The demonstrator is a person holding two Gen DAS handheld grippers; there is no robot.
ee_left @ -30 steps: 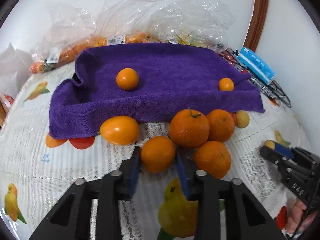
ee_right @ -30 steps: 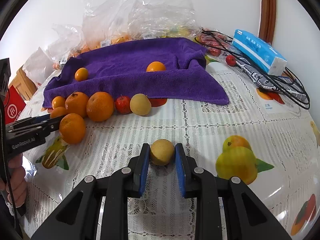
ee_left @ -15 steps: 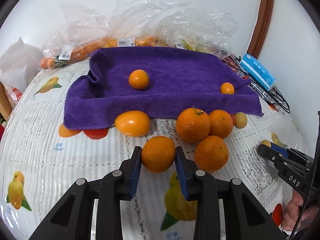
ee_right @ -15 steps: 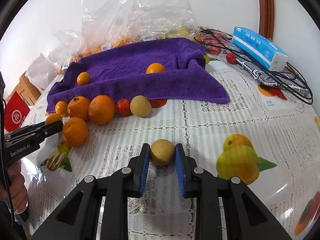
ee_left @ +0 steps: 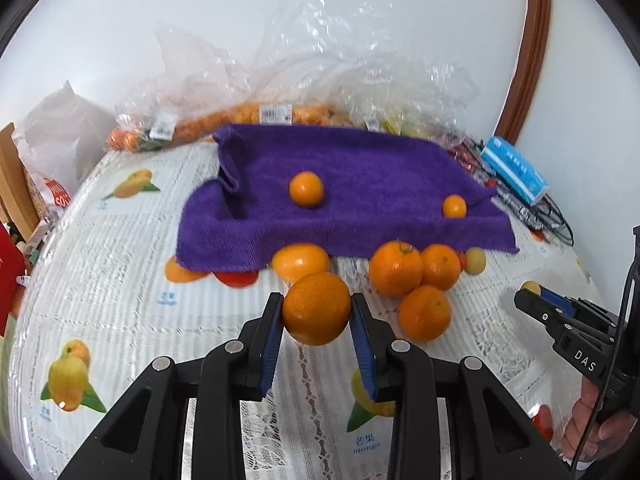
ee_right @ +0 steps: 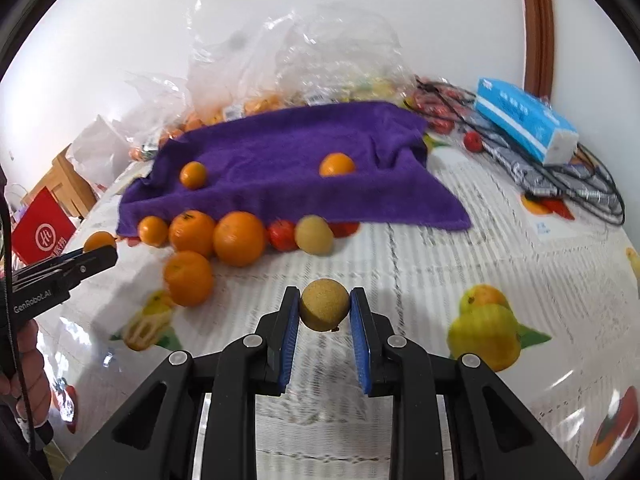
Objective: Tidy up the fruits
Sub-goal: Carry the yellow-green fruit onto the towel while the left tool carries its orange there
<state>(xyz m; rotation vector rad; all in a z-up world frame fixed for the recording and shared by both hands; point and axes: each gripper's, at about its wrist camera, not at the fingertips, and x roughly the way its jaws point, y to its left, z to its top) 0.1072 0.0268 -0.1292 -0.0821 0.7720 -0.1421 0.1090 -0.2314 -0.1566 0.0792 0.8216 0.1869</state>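
Observation:
My left gripper (ee_left: 317, 312) is shut on an orange (ee_left: 317, 309) and holds it above the tablecloth, in front of the purple towel (ee_left: 360, 160). My right gripper (ee_right: 324, 312) is shut on a small yellow-brown fruit (ee_right: 324, 310), also lifted off the table. Two small oranges (ee_left: 306, 189) (ee_left: 454, 206) lie on the towel. Along the towel's front edge lie a yellow-orange fruit (ee_left: 301, 261), three oranges (ee_left: 395, 268), a small red fruit (ee_right: 281, 234) and a pale yellow fruit (ee_right: 314, 235). In the right wrist view the left gripper (ee_right: 100, 254) shows at the left.
Clear plastic bags of fruit (ee_left: 256, 116) stand behind the towel against the wall. A blue tissue pack (ee_right: 524, 124) and black cables (ee_right: 576, 188) lie at the right. A red bag (ee_right: 42, 228) and a wooden piece are off the table's left side.
Both grippers have risen with their fruit, and the table looks farther away. The orange has left the tablecloth beside the orange cluster. The yellow-brown fruit has been lifted too.

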